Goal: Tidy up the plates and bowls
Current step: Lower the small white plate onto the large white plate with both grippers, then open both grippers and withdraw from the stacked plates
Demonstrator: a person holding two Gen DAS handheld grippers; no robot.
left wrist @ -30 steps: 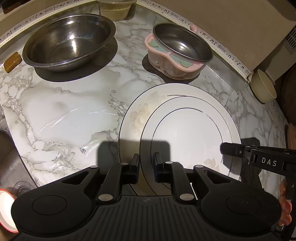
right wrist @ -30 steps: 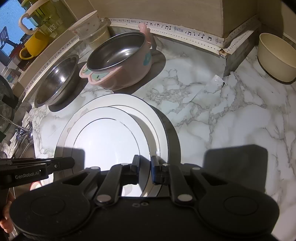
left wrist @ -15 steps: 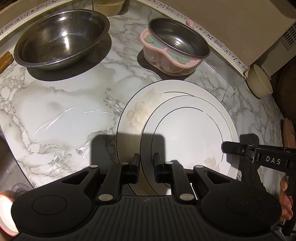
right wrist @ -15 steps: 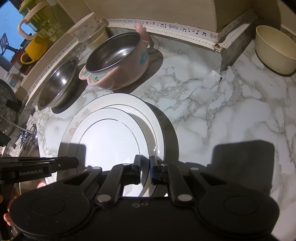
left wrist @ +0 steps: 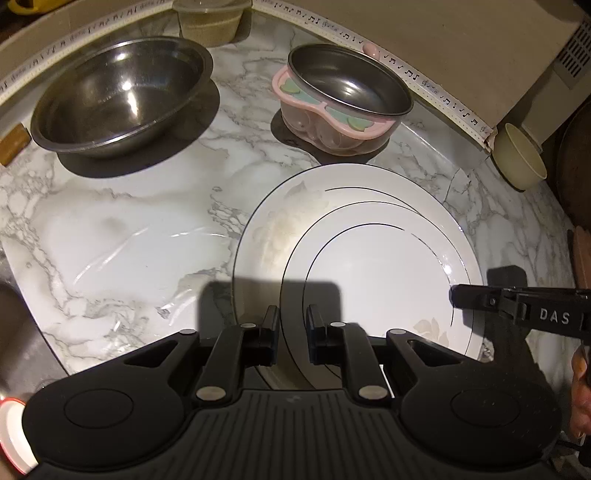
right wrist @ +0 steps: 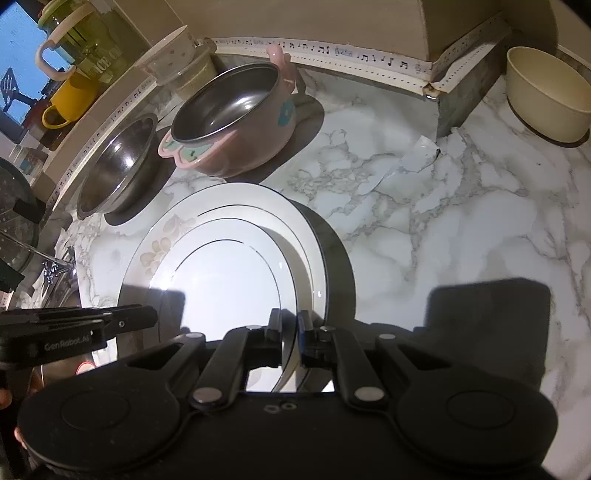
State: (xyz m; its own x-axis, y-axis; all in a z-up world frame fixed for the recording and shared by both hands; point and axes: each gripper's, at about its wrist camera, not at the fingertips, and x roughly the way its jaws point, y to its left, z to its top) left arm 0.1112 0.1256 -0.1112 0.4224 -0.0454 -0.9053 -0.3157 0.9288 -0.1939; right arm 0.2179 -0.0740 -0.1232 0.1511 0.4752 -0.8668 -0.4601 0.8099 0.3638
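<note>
A small white plate (left wrist: 373, 273) lies on a larger white plate (left wrist: 277, 229) on the marble counter. My left gripper (left wrist: 291, 328) is shut on the small plate's near rim. My right gripper (right wrist: 290, 332) is shut on the opposite rim of the same plate (right wrist: 229, 280), above the larger plate (right wrist: 162, 236). The right gripper's fingers (left wrist: 476, 297) show at the right of the left wrist view. The left gripper's fingers (right wrist: 129, 319) show at the left of the right wrist view.
A steel bowl (left wrist: 118, 99) and a pink bowl with a steel liner (left wrist: 343, 99) stand behind the plates. A cream bowl (right wrist: 546, 96) sits at the far right. A tub (left wrist: 210, 18), mugs (right wrist: 70, 99) and a wall edge line the back.
Both grippers stay shut on the small plate. The view has shifted slightly, and the plates sit a little lower and closer in frame.
</note>
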